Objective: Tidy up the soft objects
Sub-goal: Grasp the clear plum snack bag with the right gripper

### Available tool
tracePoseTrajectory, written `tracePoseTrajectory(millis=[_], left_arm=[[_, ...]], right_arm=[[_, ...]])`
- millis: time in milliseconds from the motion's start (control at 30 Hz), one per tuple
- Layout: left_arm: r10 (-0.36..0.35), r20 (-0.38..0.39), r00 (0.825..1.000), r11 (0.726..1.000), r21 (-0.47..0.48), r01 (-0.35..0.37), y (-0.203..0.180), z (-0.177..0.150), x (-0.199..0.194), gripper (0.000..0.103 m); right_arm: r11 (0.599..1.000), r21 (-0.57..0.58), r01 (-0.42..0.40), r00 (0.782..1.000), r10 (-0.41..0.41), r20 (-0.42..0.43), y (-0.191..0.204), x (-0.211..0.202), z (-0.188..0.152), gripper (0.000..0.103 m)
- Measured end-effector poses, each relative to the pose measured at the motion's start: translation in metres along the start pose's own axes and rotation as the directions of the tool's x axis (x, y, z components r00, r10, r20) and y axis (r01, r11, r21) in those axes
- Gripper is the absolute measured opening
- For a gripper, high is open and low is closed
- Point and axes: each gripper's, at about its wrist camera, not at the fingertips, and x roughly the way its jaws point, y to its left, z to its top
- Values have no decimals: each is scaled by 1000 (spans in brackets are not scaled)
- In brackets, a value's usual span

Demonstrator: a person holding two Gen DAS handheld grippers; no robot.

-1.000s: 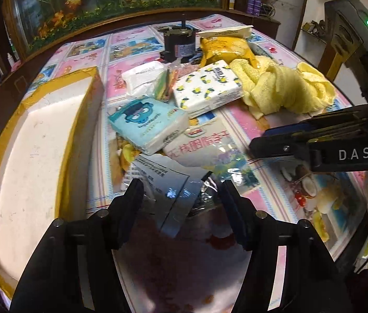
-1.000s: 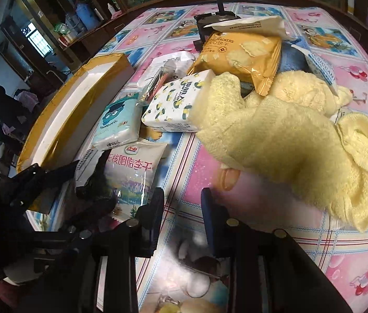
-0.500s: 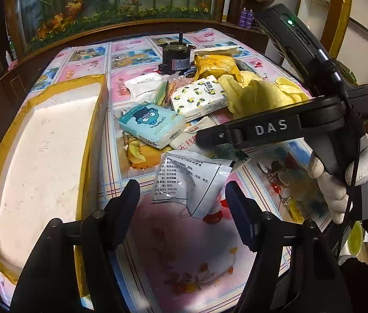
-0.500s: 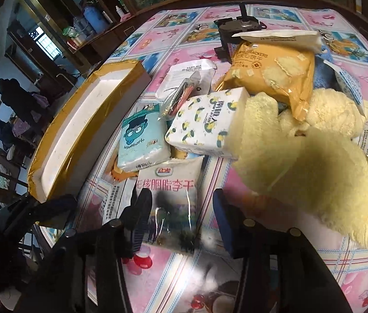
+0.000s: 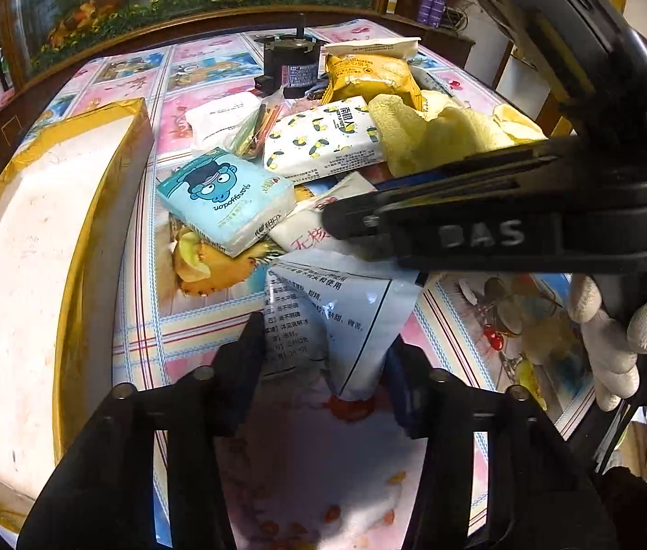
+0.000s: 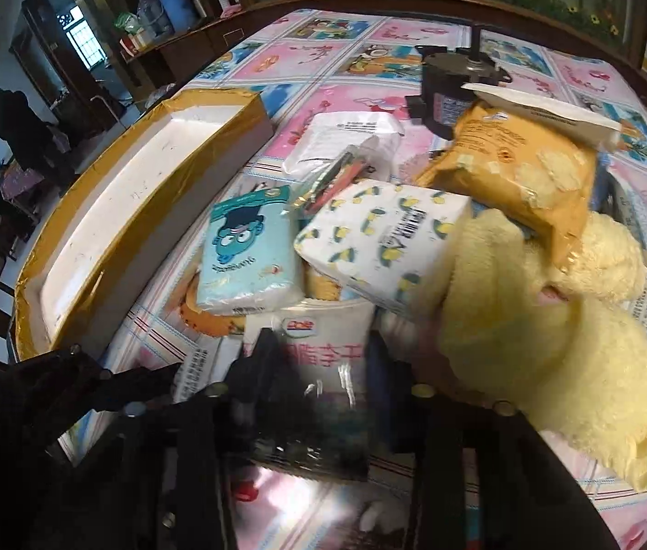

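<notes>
Basically nothing's sorted yet as far as I can tell: the foam-lined box (image 5: 25, 284) with the gold tape sits empty on the left of the worktop (image 5: 213, 105), and the whole pile is outside it. That's the blue cartoon tissue pack (image 5: 225, 197), the lemon-print tissue pack (image 5: 323, 142), the yellow towel (image 6: 552, 330), the orange cracker bag (image 6: 525, 183) and a black motor (image 5: 289, 62) at the back.

The left claw (image 5: 323, 357) has just been closing, and its fingers now sit right against the sides of a white printed pouch (image 5: 337, 316), so it looks like it's pinching it. The right claw (image 6: 319, 366) has just been closing too, around the Dole snack bag (image 6: 319, 353) lying just in front of the blue pack. It's blurry there, so I can't tell if it's really gripped.
</notes>
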Motion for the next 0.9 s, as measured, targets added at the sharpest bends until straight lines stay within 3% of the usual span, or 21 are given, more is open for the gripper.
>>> tracePoseTrajectory(millis=[200,233,400,467,500,533,600,767,900], left_arm=[[-71,72,995,994,-74,77,2,-7,-25,39],[-81,95,992,993,-82,89,1,-9,-34,39],[-84,191,978,987,-121,108,3,-20,-80,39],[-73,207,976,984,-145,104,6,-28,-92,39],[-66,212,975,983,-154,100,7,-30,-96,39],[-61,217,974,982,-163,98,8,-31,-100,39],[-57,233,971,978,-181,101,10,-40,-110,39],[-47,264,963,973,-207,104,13,-52,-126,39],[-37,275,961,968,-228,102,14,-61,-131,39]], right_arm=[[999,37,-34,999,33,17,-14,-14,-22,19],[999,42,-29,999,28,14,-16,-16,-25,12],[992,122,-21,999,17,35,-35,-24,-33,13],[983,180,-42,998,34,45,-41,-26,-35,18],[978,198,-56,998,49,43,-41,-25,-34,31],[977,204,-66,997,60,38,-38,-22,-33,51],[978,195,-76,997,72,32,-28,-15,-30,67],[988,148,42,999,-46,27,7,3,-15,70],[978,-3,210,978,-210,21,43,19,-14,70]])
